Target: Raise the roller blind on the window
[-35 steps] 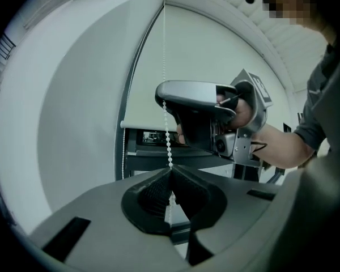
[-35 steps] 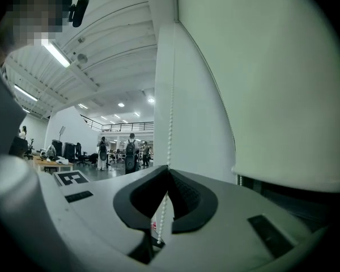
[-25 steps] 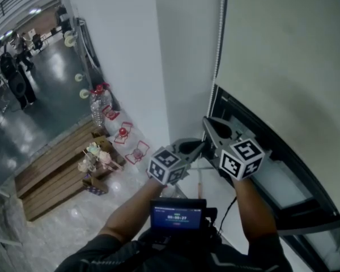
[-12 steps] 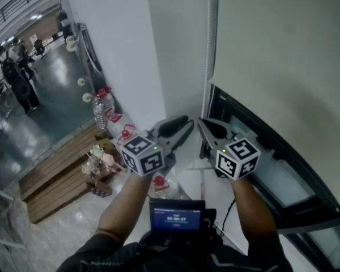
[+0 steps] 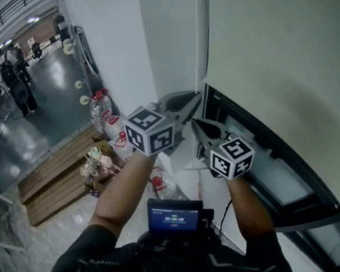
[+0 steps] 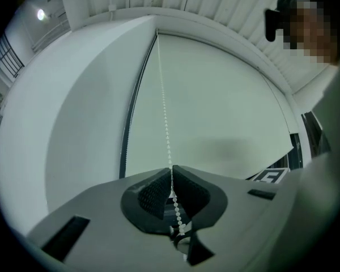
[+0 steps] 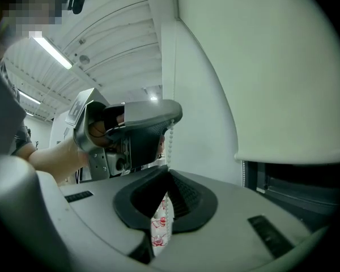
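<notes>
Both clamped on bead chain (image 6: 165, 123) at centre frame: right gripper (image 7: 169, 174) lower, left gripper (image 6: 171, 171) just above. Behind, roller blind (image 5: 272, 55) filling upper right over dark window frame (image 5: 306, 205); white wall (image 5: 113, 55) centre; glossy floor (image 5: 45, 106), wooden pallet (image 5: 51, 180) far left.

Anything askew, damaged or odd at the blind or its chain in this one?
Nothing stands out. The roller blind hangs flat with an even bottom edge, partly raised over the window. The bead chain runs straight and untangled up from the left gripper, which is shut on it. The right gripper is shut on the chain lower down.
</notes>
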The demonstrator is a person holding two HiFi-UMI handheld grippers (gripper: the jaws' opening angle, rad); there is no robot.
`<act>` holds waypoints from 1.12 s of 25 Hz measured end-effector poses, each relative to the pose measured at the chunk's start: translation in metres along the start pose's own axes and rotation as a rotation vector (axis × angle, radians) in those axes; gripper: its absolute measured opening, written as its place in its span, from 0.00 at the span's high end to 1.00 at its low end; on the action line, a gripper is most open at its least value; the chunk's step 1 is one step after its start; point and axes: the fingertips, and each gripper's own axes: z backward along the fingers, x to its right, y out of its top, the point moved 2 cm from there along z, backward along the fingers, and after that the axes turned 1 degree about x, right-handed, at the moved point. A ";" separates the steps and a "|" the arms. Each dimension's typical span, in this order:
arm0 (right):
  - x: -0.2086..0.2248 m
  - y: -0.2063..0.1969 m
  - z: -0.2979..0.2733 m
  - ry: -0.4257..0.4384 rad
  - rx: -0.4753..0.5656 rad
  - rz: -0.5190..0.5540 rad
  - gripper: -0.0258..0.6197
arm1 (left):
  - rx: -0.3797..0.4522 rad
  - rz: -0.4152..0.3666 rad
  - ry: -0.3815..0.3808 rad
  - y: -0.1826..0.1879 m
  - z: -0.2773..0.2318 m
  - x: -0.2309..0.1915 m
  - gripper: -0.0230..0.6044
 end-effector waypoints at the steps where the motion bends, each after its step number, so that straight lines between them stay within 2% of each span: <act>1: 0.000 0.000 0.001 -0.001 0.000 -0.002 0.95 | -0.001 0.000 -0.007 0.000 0.000 0.002 0.95; 5: 0.000 0.001 0.002 -0.006 0.001 -0.006 0.95 | -0.009 -0.018 -0.026 0.000 -0.001 0.005 0.96; 10: -0.001 0.000 0.005 -0.006 0.000 -0.005 0.95 | 0.009 0.006 -0.045 -0.001 0.002 0.007 0.96; 15: 0.000 0.000 0.007 -0.009 0.001 -0.007 0.95 | 0.013 -0.030 -0.029 -0.001 0.001 0.009 0.96; 22: 0.001 -0.002 0.007 -0.010 0.003 -0.012 0.95 | 0.029 -0.029 -0.020 -0.005 0.001 0.008 0.96; 28: 0.002 -0.025 0.007 -0.018 -0.039 -0.033 0.95 | -0.004 -0.026 -0.001 -0.027 0.004 0.008 0.96</act>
